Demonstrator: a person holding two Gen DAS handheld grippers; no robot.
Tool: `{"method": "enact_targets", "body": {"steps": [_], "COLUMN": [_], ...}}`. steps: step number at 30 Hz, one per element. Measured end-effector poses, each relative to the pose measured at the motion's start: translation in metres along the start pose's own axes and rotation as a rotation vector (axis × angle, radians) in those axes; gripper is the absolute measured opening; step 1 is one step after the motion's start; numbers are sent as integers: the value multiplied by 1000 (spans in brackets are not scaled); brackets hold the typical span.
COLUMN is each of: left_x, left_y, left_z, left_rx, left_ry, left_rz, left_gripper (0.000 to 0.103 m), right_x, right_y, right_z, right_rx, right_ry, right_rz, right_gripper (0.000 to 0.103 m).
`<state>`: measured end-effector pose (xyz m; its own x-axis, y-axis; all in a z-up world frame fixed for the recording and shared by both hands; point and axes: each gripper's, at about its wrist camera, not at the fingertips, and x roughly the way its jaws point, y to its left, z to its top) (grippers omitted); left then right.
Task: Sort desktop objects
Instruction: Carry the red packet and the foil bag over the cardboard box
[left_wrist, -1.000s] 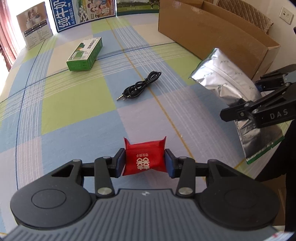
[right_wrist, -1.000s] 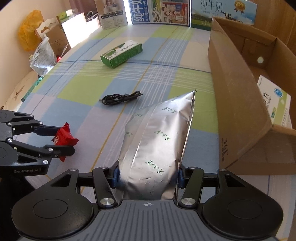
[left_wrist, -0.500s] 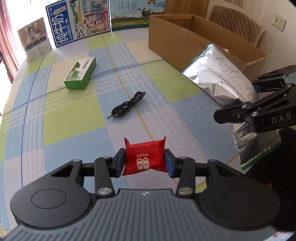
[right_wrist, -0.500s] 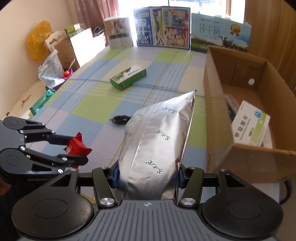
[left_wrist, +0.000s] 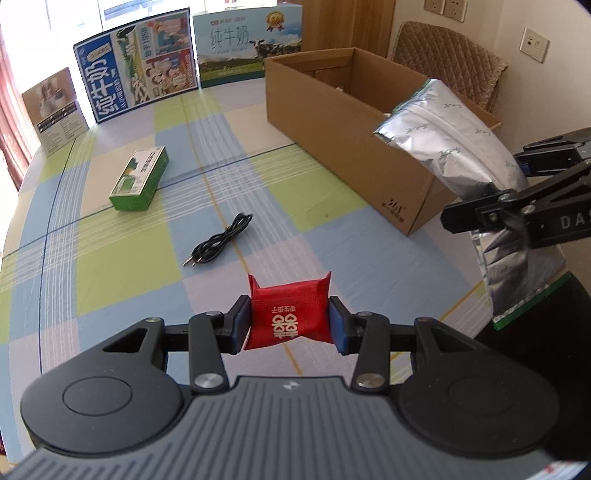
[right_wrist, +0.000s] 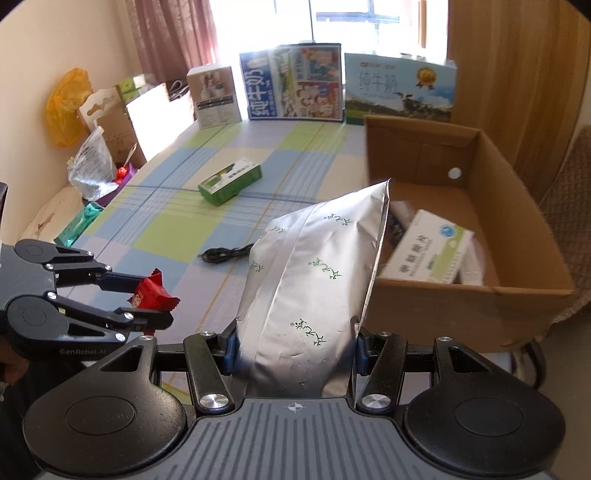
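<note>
Left hand-held gripper clamps a red packet; right hand-held gripper grips a silver foil bag, both above the surface. Only the right wrist view shows a white medicine box inside the cardboard box ahead. Both have risen since earlier, the cardboard box now nearer.
</note>
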<state>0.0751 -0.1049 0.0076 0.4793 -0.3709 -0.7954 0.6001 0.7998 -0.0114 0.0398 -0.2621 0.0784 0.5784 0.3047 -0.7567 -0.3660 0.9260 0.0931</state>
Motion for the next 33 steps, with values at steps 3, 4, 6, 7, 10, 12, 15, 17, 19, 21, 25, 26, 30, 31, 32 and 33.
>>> {"method": "enact_targets", "body": {"steps": [3, 4, 6, 7, 10, 12, 15, 17, 19, 21, 25, 26, 30, 31, 32, 33], "left_x": [0, 0, 0, 0, 1, 2, 6, 10, 14, 21, 35, 38, 55, 59, 63, 67], "left_y": [-8, -11, -18, -23, -37, -48, -64, -75, -85, -94, -109, -112, -118, -120, -121, -122], "left_z": [10, 14, 25, 30, 51, 66, 89, 104, 119, 132, 153, 157, 172, 175, 178, 180], "left_rx": [15, 21, 38, 50, 92, 120, 158, 182, 201, 216, 247, 251, 253, 254, 257, 262], "left_ry": [-11, -17, -29, -35, -58, -73, -96, -110, -123, -131, -139, -139, -134, -131, -128, -124], "left_rz": [-13, -19, -33, -41, -56, -67, -81, -90, -101, -111, -123, -128, -140, -144, -146, -146], "left_gripper": [39, 39, 39, 39, 39, 39, 39, 39, 39, 39, 39, 39, 39, 39, 39, 39], "right_x": [-13, -17, -24, -27, -35, -40, -46, -47, -46, -43, -35, -32, -18, -15, -12, -9], "right_y": [-12, -17, -29, -36, -55, -69, -88, -99, -110, -120, -135, -138, -151, -154, -157, -159], "right_z": [4, 6, 10, 13, 22, 29, 39, 45, 50, 55, 61, 63, 69, 71, 74, 76], "right_rx": [-4, -1, 6, 9, 15, 15, 7, 4, 1, -3, -19, -27, -70, -82, -93, -103], "right_ry": [-15, -22, -34, -40, -57, -66, -76, -81, -82, -83, -74, -69, -44, -39, -35, -31], "right_rz": [-17, -21, -32, -41, -67, -81, -105, -117, -126, -131, -132, -132, -133, -131, -126, -121], "right_gripper": [53, 53, 53, 53, 53, 53, 53, 53, 53, 53, 53, 53, 53, 53, 53, 53]}}
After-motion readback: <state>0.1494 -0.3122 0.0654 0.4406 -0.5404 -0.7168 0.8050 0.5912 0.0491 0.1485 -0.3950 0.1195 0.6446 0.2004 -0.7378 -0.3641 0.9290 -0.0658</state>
